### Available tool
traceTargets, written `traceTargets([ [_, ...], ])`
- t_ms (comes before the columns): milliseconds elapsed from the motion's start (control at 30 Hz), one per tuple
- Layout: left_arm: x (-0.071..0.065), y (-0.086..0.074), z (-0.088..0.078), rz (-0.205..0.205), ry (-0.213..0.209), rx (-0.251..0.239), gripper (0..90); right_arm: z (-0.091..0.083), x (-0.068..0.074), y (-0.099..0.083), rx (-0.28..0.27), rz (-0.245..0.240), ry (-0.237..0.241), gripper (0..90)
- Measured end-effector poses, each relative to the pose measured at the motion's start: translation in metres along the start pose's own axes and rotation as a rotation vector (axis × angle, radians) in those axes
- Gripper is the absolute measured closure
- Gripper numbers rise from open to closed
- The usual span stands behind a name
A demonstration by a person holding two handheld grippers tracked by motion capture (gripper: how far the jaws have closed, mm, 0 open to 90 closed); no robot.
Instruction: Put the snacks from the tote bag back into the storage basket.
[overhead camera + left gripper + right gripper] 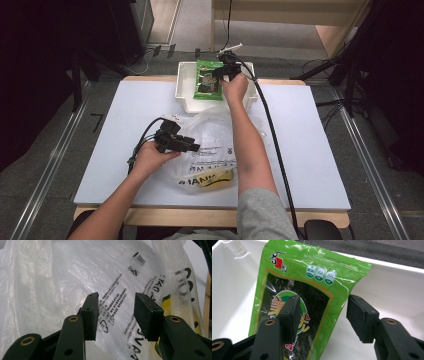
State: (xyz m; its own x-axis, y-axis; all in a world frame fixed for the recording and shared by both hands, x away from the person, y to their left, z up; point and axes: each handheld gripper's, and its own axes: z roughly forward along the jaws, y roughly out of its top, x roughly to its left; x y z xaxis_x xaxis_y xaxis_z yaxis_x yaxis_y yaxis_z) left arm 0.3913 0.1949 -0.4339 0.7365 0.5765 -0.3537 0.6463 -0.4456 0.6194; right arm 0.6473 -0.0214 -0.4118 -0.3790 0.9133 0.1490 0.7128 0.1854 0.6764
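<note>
While the green snack packet [209, 80] is lying in the white bin [184, 95], the right gripper [227, 67] is hovering over it.

From its own view, the right gripper [322, 315] is standing wide open, pads clear of the light, crinkly, probably slippery packet [294, 302] (best pinched at an edge); the left gripper [116, 312] is resting half open against the soft plastic bag [62, 282], gripping nothing.

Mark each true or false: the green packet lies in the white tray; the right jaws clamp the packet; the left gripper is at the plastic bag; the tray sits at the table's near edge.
1. The green packet lies in the white tray: true.
2. The right gripper clamps the packet: false, its jaws stand open.
3. The left gripper is at the plastic bag: true.
4. The tray sits at the table's near edge: false, it is at the far edge.
</note>
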Motion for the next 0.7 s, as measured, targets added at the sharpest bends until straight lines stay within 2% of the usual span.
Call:
traceTargets([
  [500, 0.001, 0.000, -0.001, -0.003, 0.002, -0.004, 55.7, -0.010, 0.000, 0.001, -0.032, 0.023, 0.009, 48.5],
  [567, 0.001, 0.000, -0.001, -0.004, 0.003, -0.003, 55.5, -0.013, -0.002, 0.000, -0.048, 0.037, 0.017, 48.8],
  [700, 0.000, 0.000, 0.000, -0.002, 0.005, 0.000, 55.5, -0.017, -0.007, -0.003, -0.041, 0.044, 0.022, 49.0],
])
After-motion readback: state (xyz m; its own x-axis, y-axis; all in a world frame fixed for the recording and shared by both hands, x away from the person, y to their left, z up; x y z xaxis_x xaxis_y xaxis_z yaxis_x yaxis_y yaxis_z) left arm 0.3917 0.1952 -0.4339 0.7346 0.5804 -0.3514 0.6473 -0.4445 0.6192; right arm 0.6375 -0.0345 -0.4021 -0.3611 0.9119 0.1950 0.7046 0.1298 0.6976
